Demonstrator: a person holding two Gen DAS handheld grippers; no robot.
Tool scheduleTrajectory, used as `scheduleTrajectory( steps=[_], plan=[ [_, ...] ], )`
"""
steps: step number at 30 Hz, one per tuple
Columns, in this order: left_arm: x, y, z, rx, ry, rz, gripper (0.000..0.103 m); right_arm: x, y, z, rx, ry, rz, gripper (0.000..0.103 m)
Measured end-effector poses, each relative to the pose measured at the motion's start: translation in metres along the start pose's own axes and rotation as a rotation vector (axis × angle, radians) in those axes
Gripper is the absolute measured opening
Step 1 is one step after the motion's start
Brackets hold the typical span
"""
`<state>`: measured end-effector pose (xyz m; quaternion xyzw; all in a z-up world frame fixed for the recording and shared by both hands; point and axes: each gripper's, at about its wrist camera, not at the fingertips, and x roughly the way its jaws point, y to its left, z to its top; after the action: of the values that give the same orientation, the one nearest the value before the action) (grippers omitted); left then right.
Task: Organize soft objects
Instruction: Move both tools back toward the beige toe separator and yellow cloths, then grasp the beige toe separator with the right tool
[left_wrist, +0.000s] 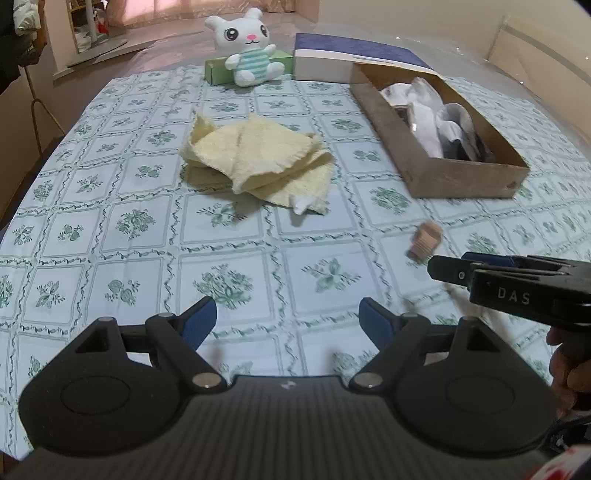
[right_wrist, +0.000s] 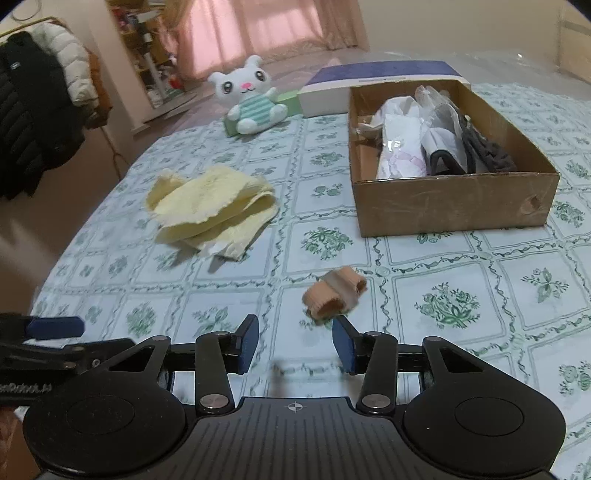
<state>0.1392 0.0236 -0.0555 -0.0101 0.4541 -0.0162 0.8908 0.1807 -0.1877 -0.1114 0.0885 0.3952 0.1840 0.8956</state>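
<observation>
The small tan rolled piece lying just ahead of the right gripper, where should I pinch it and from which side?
Grip the tan rolled piece across its banded middle, coming from above and the near side with the right gripper. It lies flat and apart from the cardboard box, so open fingers can likely straddle it.

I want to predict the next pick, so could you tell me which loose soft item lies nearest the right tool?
The small beige rolled band, just ahead of the right tool; towel and plush bunny lie farther.
</observation>
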Motion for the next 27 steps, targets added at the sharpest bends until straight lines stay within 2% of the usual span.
scheduleTrajectory(
  steps=[6, 11, 18, 27],
  plan=[
    [0.016, 0.007, 0.009, -0.013, 0.004, 0.005, 0.082, 0.022, -0.008, 0.008, 0.102, 0.001, -0.032, 0.041],
    [0.028, 0.006, 0.012, -0.013, 0.016, -0.005, 0.081, 0.035, -0.021, 0.008, 0.158, 0.02, -0.072, 0.032],
    [0.039, 0.002, 0.01, -0.006, 0.034, -0.021, 0.08, 0.025, -0.035, 0.001, 0.091, 0.018, -0.115, 0.03],
    [0.046, -0.001, 0.012, 0.001, 0.041, -0.027, 0.08, 0.03, -0.024, 0.008, 0.089, -0.013, -0.058, 0.031]
  ],
)
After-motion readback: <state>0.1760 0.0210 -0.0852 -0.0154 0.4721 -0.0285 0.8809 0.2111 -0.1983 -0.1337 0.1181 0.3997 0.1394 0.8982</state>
